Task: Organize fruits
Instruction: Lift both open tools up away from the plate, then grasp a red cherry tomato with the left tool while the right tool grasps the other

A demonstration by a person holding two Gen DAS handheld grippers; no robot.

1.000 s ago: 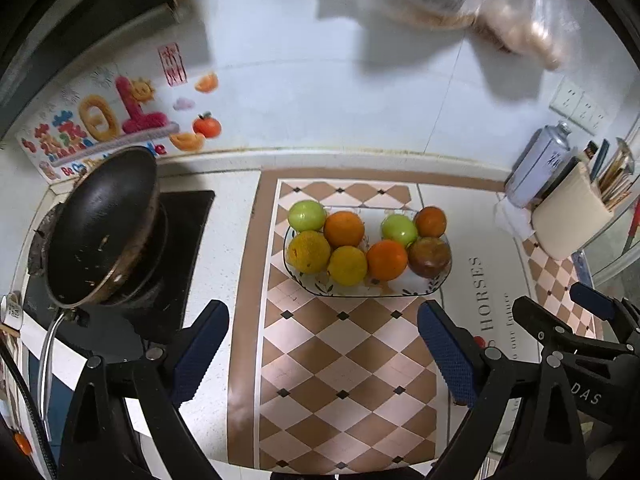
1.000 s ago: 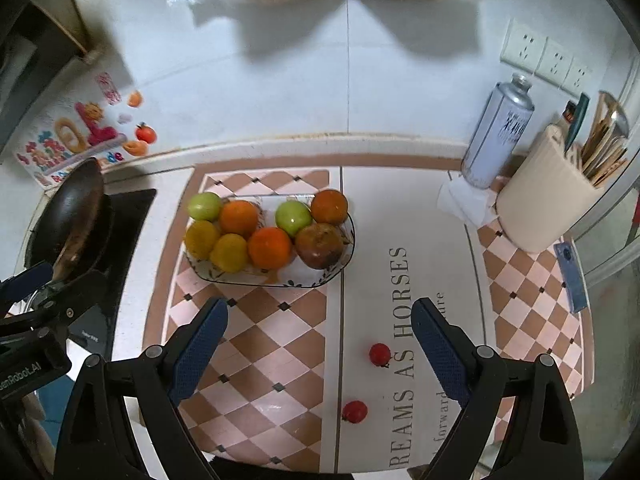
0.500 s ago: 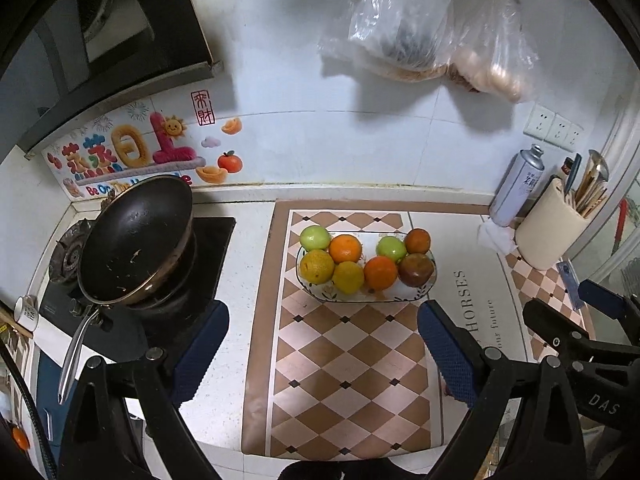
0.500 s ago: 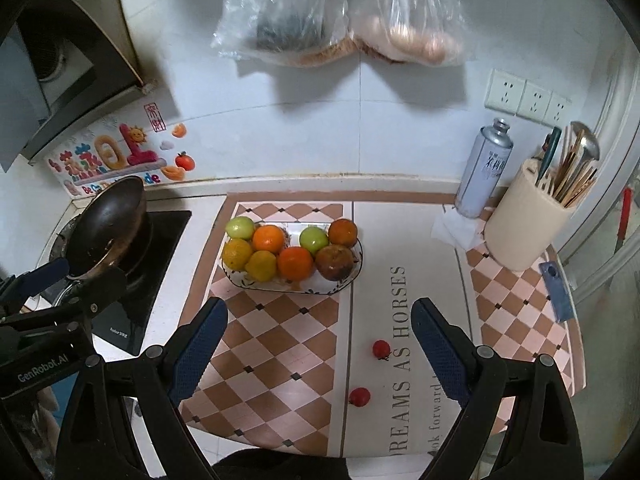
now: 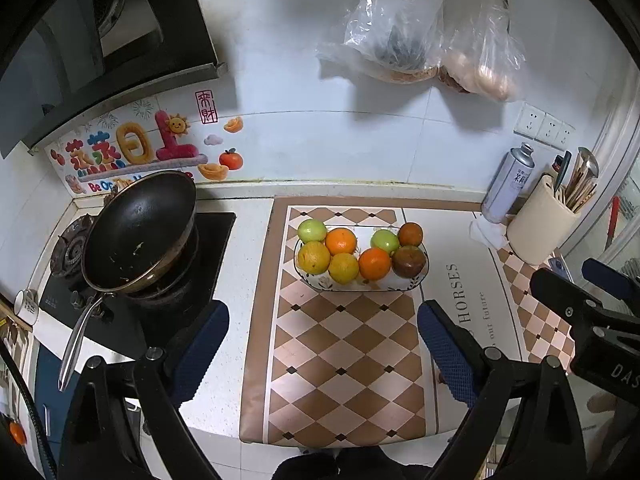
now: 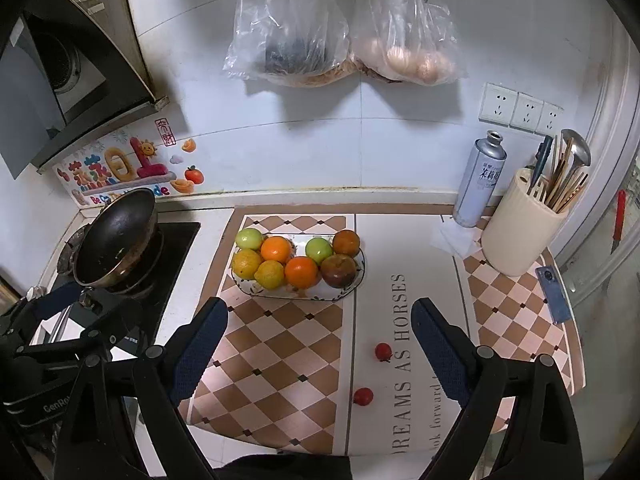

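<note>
Both grippers, left gripper (image 5: 322,344) and right gripper (image 6: 320,344), are wide apart and hold nothing above the counter. Fruits fill the bowl (image 6: 352,282); two small red fruits (image 6: 383,352) lie on the mat (image 6: 280,360) near it.

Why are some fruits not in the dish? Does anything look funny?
Two small red fruits lie loose on the mat, apart from the dish that holds the other fruit. In the dish, one dark brownish fruit looks blotchy beside the bright oranges. Both grippers are open and hold nothing.
</note>
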